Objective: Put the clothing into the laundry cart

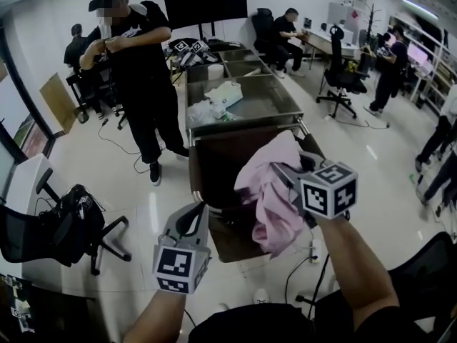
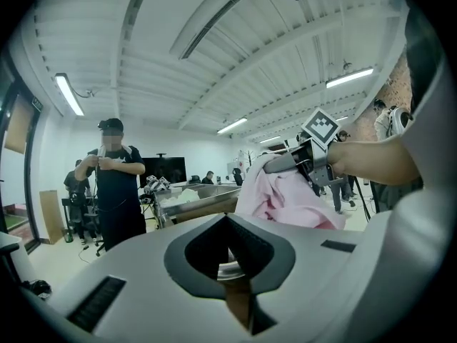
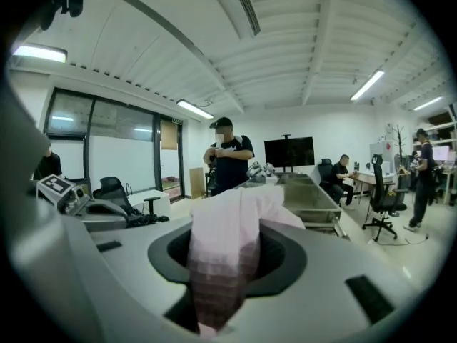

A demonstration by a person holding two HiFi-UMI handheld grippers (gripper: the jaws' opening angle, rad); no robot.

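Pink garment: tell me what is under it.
The pink garment hangs from the right gripper over the brown cart; cart lining shows around it. What lies straight below is covered by the cloth and cannot be seen.

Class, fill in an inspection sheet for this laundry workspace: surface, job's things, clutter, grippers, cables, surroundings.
Surface: glossy white floor.
Job's things: pink fabric garment hangs at the brown fabric laundry cart, not yet inside.
Clutter: white crumpled cloths lie on the long steel table beyond the cart.
Grippers: right gripper has its fingers shut on the garment; left gripper has its fingers together with nothing between.
Cables: black cables trail across the floor.
Surroundings: person in black clothes standing, black office chairs, black wall screen, other people seated.
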